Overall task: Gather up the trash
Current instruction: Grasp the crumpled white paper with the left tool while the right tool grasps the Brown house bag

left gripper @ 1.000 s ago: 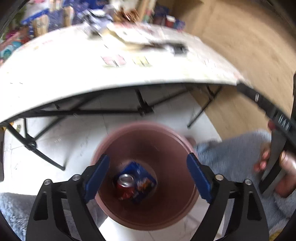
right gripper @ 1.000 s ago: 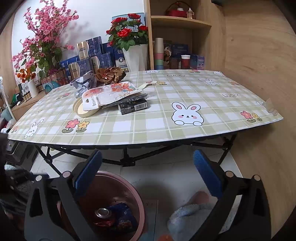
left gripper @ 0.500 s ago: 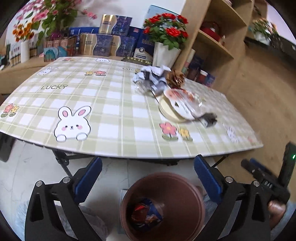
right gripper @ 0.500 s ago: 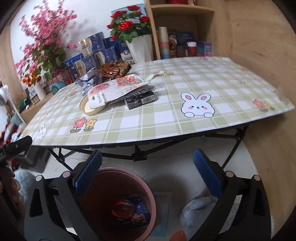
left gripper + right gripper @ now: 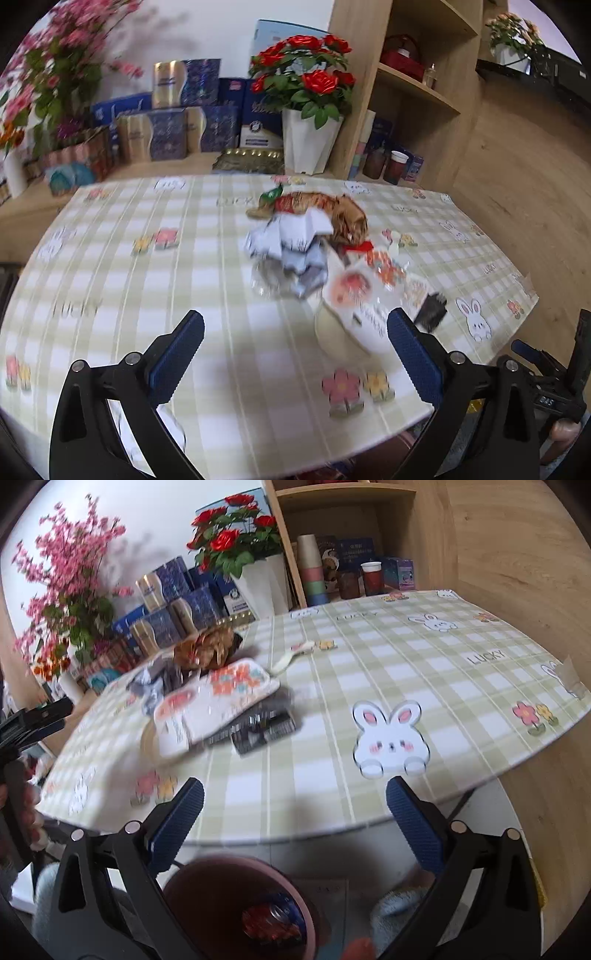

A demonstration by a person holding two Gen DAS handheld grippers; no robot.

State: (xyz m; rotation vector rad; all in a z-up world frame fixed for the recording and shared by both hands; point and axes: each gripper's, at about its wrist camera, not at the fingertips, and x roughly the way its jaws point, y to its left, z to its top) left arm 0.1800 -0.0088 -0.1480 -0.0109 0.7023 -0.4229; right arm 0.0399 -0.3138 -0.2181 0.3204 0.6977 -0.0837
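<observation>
A heap of trash lies mid-table: crumpled white paper (image 5: 291, 243), a golden-brown wrapper (image 5: 332, 212), a flowery plastic pouch (image 5: 364, 291) over a cream round lid (image 5: 334, 332), and a small black box (image 5: 430, 306). In the right wrist view the pouch (image 5: 218, 698) and black box (image 5: 264, 729) show again. My left gripper (image 5: 295, 354) is open and empty above the table's near part. My right gripper (image 5: 293, 827) is open and empty at the table's edge, above the brown bin (image 5: 207, 890), which holds a can and a blue wrapper (image 5: 273, 919).
The checked tablecloth (image 5: 110, 280) covers a folding table. Behind it stand blue gift boxes (image 5: 173, 125), a white vase of red roses (image 5: 310, 140), pink blossoms (image 5: 70, 583) and a wooden shelf (image 5: 417, 85) with cups. A fluffy slipper (image 5: 399, 912) is beside the bin.
My left gripper has risen from over the bin to above the table, toward the trash heap. My right gripper has tilted and moved closer to the table edge. Both stayed open.
</observation>
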